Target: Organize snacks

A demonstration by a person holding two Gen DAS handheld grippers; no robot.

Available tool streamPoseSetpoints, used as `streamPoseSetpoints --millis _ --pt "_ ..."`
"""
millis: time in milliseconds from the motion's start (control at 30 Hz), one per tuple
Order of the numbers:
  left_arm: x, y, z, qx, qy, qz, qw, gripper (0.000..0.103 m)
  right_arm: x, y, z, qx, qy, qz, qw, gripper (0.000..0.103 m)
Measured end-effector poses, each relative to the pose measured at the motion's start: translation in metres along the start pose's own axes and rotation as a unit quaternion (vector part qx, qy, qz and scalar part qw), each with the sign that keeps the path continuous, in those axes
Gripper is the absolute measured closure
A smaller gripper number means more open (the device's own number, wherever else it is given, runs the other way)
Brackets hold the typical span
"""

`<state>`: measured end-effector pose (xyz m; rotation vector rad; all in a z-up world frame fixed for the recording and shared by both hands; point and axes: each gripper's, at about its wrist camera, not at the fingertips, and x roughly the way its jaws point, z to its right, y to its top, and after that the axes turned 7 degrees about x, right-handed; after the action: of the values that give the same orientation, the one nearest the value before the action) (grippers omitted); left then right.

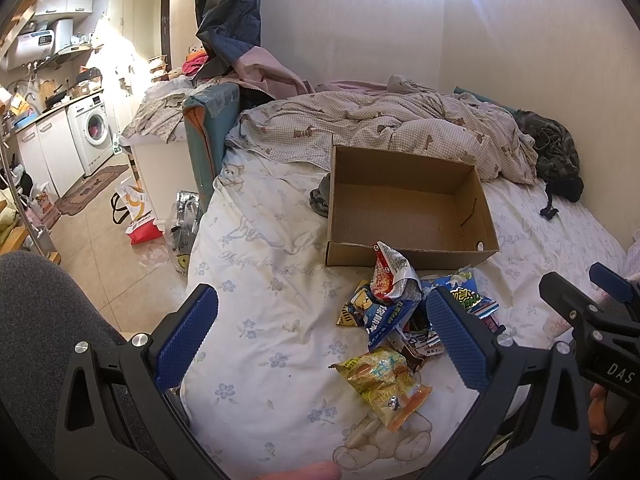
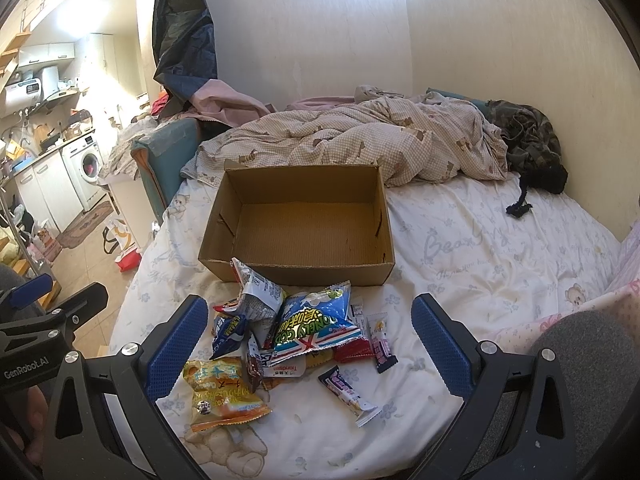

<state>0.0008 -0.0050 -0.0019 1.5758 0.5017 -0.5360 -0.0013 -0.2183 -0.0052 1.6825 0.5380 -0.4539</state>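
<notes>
Left gripper (image 1: 322, 332) with blue fingers spread apart, nothing held, right gripper (image 2: 306, 338) likewise spread and empty, heap of colourful foil snack packets (image 2: 296, 332) seen between both, piled on white floral bedsheet (image 2: 480, 248) against near wall of open brown cardboard box (image 2: 298, 270), yellow-orange packet (image 2: 220, 396) lying nearest.

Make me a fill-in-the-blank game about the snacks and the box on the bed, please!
1. The cardboard box has ____ inside it.
2. The pile of snacks lies on the ____, in front of the box.
3. The fingers of the left gripper and of the right gripper are spread ____.
4. The yellow snack bag lies ____ the box.

Missing words: nothing; bed; open; outside
</notes>
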Motion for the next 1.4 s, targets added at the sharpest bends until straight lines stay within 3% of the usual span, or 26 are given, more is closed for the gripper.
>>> streamPoseSetpoints --millis 667,800,1000,1133,1233,1300,1400 --pt "0.0 0.001 0.001 0.001 0.002 0.0 1.0 0.0 0.0 0.0 0.002 0.001 0.001 0.0 1.0 0.0" --pt "0.0 0.003 -0.002 -0.004 -0.001 -0.003 1.0 0.0 0.002 0.0 0.008 0.025 -0.004 -0.009 1.0 0.0" --pt "0.015 0.011 -0.012 -0.003 0.011 -0.04 0.9992 0.0 0.029 0.017 0.031 0.074 0.011 -0.103 0.992 0.0" --pt "0.045 0.015 -0.011 0.003 0.027 -0.106 0.994 0.0 0.053 0.03 0.047 0.085 0.003 -0.175 0.981 0.0" --pt "0.08 0.004 -0.006 0.001 0.019 -0.19 0.9815 0.0 0.081 0.03 0.057 0.099 0.016 -0.249 0.963 0.0" --pt "0.099 -0.007 -0.005 -0.017 0.005 -0.239 0.9707 0.0 0.104 0.024 0.059 0.1 0.023 -0.314 0.944 0.0" --pt "0.123 -0.03 -0.003 -0.064 -0.024 -0.296 0.9528 0.0 0.136 0.008 0.053 0.058 0.017 -0.397 0.916 0.014"
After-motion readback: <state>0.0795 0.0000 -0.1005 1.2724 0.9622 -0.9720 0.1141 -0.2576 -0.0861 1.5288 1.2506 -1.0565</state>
